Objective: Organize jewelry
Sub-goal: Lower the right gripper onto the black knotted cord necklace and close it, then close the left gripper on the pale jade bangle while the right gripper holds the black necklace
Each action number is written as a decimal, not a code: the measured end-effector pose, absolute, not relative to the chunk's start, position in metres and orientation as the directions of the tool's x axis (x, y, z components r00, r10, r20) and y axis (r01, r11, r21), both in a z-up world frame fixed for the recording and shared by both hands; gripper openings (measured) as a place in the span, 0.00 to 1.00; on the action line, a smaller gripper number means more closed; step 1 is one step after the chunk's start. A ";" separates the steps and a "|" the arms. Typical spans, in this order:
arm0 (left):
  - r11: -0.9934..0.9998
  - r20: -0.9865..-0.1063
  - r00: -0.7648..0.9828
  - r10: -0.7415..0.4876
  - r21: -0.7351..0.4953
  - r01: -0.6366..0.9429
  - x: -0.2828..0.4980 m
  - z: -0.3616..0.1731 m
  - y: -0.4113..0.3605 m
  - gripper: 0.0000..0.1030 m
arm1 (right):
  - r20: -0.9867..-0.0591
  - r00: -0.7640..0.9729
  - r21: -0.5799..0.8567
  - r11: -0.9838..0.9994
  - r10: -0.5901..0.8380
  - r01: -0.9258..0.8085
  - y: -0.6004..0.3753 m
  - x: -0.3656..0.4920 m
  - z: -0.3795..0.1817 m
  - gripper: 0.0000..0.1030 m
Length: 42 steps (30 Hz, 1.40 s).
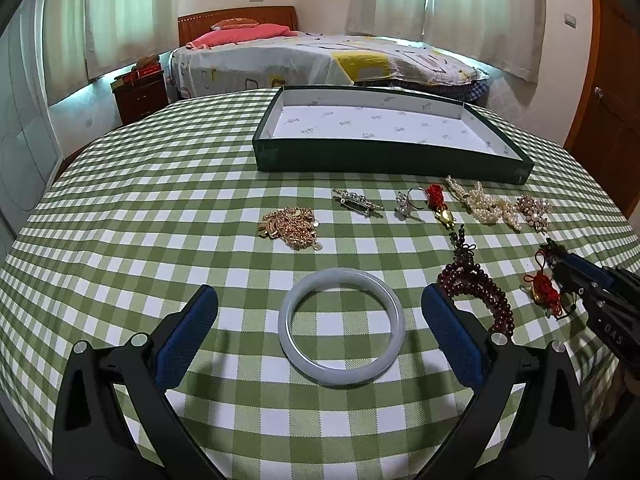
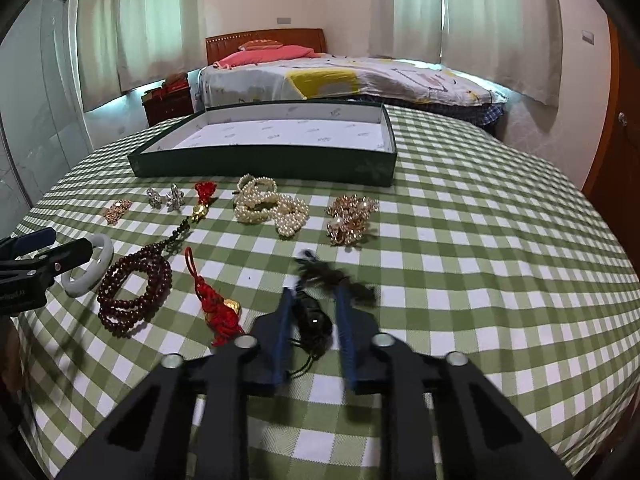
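Note:
A pale jade bangle [image 1: 341, 326] lies flat on the checked cloth between the wide-open fingers of my left gripper [image 1: 320, 316]; it also shows in the right wrist view [image 2: 90, 266]. My right gripper [image 2: 314, 300] is closed around a black beaded piece with a tassel [image 2: 316, 316], blurred by motion. The right gripper shows in the left wrist view [image 1: 576, 276]. A dark red bead bracelet [image 2: 134, 294], a red knot charm [image 2: 218, 312], pearls [image 2: 270, 205], a crystal brooch [image 2: 350, 218] and gold chains [image 1: 292, 226] lie on the cloth. The green tray [image 1: 392, 160] stands behind, empty.
A silver brooch [image 1: 358, 202], a silver ring [image 1: 406, 204] and a red-and-gold charm [image 1: 440, 206] lie in front of the tray. The round table's edge [image 2: 592, 360] curves away on the right. A bed [image 2: 340, 80] stands behind the table.

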<state>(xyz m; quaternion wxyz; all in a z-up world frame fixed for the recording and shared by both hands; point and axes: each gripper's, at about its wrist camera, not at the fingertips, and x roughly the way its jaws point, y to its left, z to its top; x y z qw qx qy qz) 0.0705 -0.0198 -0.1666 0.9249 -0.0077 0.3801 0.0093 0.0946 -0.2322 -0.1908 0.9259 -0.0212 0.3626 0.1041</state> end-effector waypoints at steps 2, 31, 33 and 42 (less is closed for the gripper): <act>1.000 -0.705 0.709 0.014 -0.004 -0.023 0.071 -0.167 -0.021 0.96 | -0.676 0.717 0.048 0.981 0.169 -0.187 -0.237 0.094 -0.191 0.20; 0.999 -0.750 0.661 0.026 0.001 -0.039 0.078 -0.184 -0.019 0.80 | -0.675 0.711 0.113 0.980 0.198 -0.165 -0.249 0.096 -0.192 0.21; 1.000 -0.742 0.671 0.016 0.001 -0.023 0.075 -0.182 -0.021 0.71 | -0.673 0.709 0.122 0.977 0.211 -0.175 -0.249 0.096 -0.192 0.25; 1.000 -0.739 0.673 0.010 0.000 -0.016 0.073 -0.181 -0.023 0.67 | -0.679 0.705 0.102 0.977 0.205 -0.186 -0.246 0.090 -0.192 0.20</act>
